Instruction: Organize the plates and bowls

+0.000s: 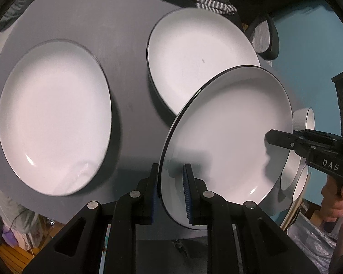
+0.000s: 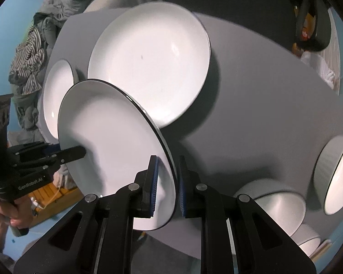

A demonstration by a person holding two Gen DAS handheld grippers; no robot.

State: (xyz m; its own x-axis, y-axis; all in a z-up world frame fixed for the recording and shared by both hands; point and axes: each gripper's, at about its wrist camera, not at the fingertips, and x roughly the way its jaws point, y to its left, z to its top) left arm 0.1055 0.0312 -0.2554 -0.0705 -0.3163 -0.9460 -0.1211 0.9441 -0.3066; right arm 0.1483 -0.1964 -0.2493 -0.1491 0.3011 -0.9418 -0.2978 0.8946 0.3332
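A white plate with a dark rim hangs tilted above the grey table, held from both sides. My left gripper is shut on its left rim and my right gripper is shut on the opposite rim, blue pads pressing both faces. Two more white plates lie flat on the table: one on the left, one farther back, partly hidden by the held plate.
White bowls stand near the table's right edge. A striped cloth and a black chair sit beyond the far edge. A heap of clothes lies off to the left.
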